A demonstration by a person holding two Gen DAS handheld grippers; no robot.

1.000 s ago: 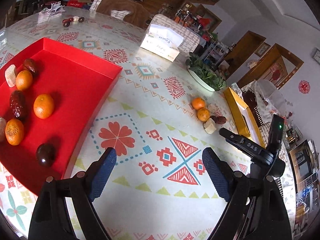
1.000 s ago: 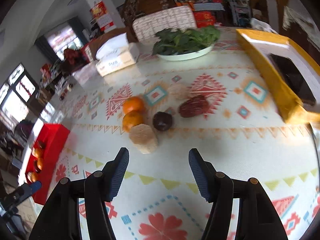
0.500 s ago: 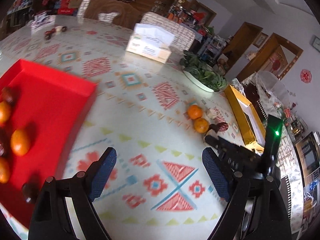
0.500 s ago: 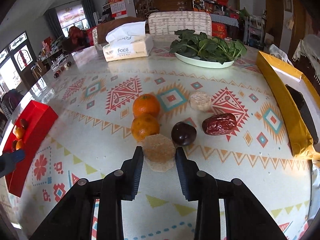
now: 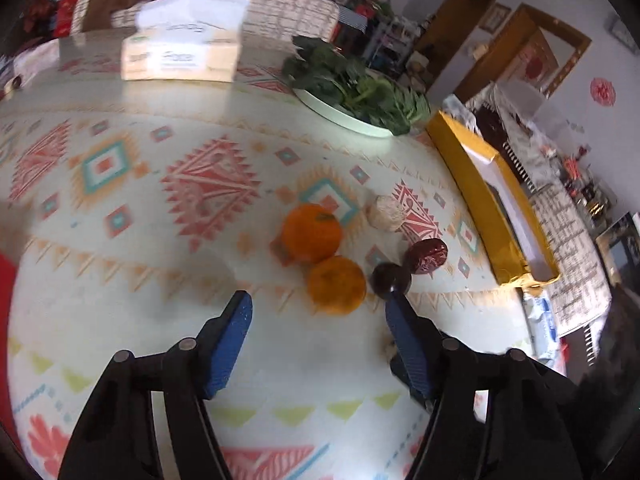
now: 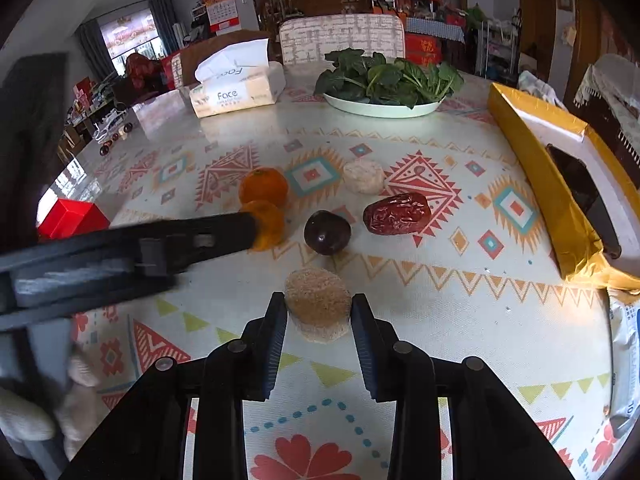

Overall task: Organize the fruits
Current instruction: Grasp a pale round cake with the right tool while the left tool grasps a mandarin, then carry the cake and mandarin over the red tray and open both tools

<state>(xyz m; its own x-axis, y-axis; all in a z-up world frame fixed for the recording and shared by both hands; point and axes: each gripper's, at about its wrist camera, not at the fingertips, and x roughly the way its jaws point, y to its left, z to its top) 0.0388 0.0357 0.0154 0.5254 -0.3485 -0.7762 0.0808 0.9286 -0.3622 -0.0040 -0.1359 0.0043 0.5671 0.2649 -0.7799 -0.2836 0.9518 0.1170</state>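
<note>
Two oranges [image 6: 264,185], two biscuits [image 6: 317,303], one plum [image 6: 327,232], one date [image 6: 397,213]. Right gripper [image 6: 319,312] pinches the near biscuit; left gripper [image 5: 318,314] is closing, empty, near an orange.

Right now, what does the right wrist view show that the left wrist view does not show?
Only the right wrist view shows the tan cake pressed between the right gripper pads, and a red box corner. Only the left wrist view shows the left gripper from behind, its jaws closing with nothing between them. Both show two oranges, the dark plum, the red date, the greens plate and the yellow box.
</note>
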